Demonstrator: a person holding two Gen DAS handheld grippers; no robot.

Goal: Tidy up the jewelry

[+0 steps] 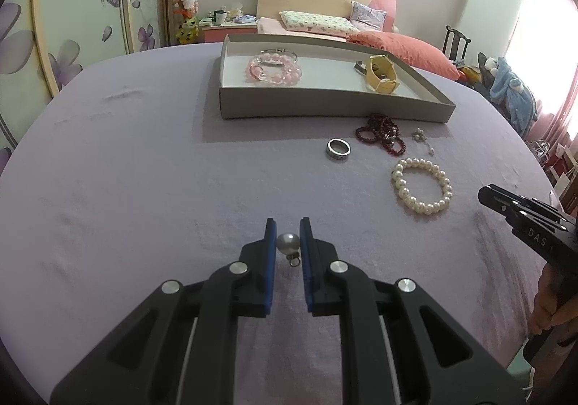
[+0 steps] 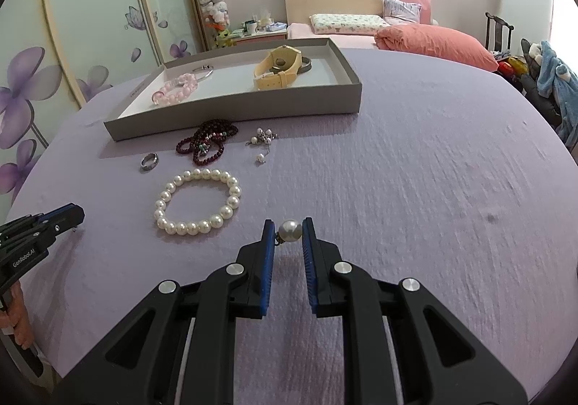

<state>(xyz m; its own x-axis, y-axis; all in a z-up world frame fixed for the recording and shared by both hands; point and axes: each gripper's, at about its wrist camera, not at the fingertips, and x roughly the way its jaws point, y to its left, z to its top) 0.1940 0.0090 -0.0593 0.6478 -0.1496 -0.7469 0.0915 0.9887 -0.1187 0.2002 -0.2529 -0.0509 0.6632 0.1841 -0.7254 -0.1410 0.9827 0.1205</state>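
We are pinching grey pearl pendant (image 1: 288,241) between left gripper (image 1: 288,237) jaws, white pearl pendant (image 2: 290,229) between right gripper (image 2: 289,235) jaws. Pearl bracelet (image 2: 198,202) lying ahead-left of right jaws; tray (image 2: 231,117) sitting farther ahead.

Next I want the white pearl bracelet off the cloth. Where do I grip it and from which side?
Grip one stretch of the strand, not the whole loop: the white pearl bracelet lies flat and open on the purple cloth, too wide for the jaws. Come down from above, one finger inside the ring and one outside, probably at its near edge, away from the silver ring.
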